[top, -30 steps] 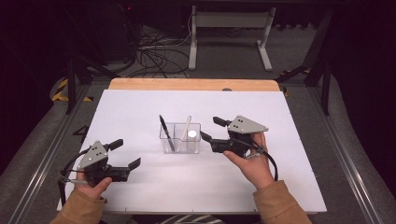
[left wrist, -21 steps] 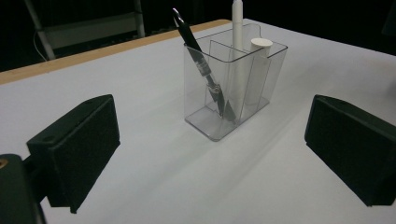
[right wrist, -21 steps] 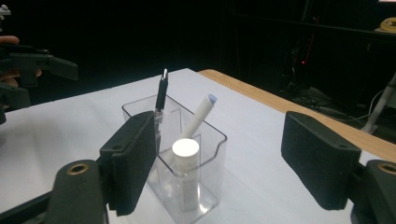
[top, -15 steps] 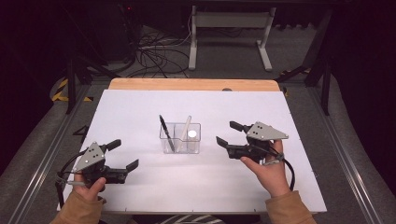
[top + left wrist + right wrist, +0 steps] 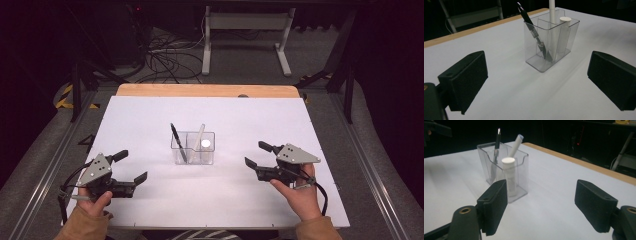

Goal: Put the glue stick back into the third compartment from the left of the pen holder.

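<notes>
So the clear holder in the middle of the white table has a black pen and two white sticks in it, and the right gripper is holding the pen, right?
Not quite. The right gripper holds nothing: in the right gripper view its jaws stand open and empty, apart from the clear holder. The black pen stands in it.

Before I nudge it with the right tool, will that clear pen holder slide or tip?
The clear pen holder looks like thin plastic, so probably light; a low push should slide it on the smooth white table. It stands tall on a narrow base, so a high push may tip it. The black pen and white stick lean loosely and would likely rattle or spill.
</notes>
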